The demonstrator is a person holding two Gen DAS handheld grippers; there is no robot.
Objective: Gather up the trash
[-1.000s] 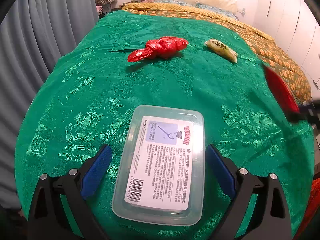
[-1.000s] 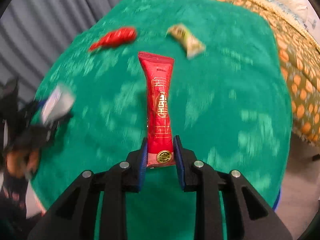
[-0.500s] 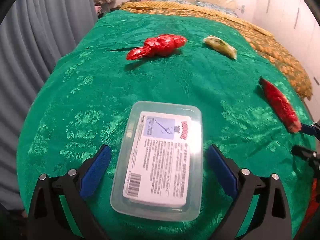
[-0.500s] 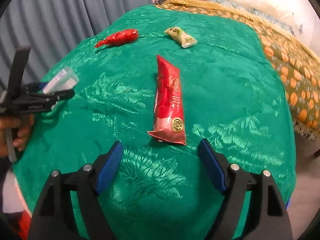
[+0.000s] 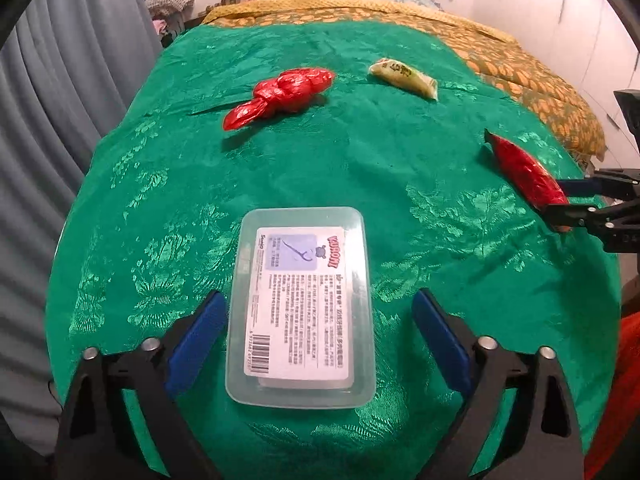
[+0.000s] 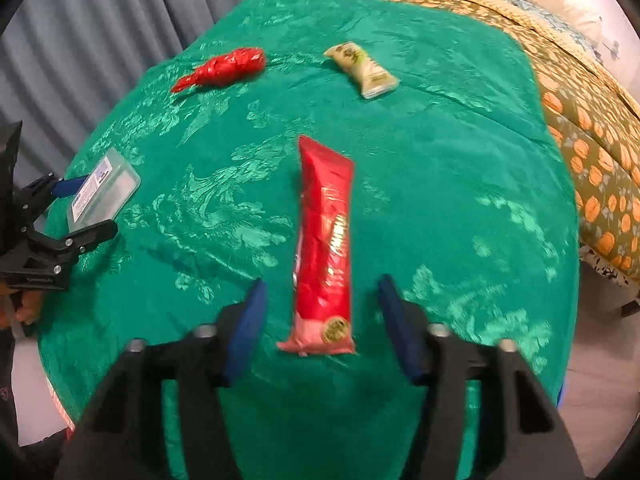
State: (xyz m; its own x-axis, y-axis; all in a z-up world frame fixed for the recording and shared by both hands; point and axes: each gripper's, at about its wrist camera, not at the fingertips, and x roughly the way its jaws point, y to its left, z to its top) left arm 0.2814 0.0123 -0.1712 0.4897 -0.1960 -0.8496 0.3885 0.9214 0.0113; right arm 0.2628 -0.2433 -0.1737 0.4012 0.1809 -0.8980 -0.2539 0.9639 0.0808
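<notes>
A clear plastic box with a white label lies flat on the green cloth. It sits between the blue pads of my left gripper, whose jaws are closing. A gap still shows at the right pad. A long red snack packet lies on the cloth between the pads of my right gripper. Those jaws are closing too, with space on both sides. Farther back lie a crumpled red wrapper and a pale yellow-green packet.
The green cloth covers a rounded table that drops off at the near edge and both sides. A bed with an orange patterned cover stands behind and to the right. Grey curtains hang along the left.
My right gripper let go of the red packet, which now lies on the cloth. Its jaws spread wide, then narrowed around the packet. The left jaws have drawn in slightly around the box.
</notes>
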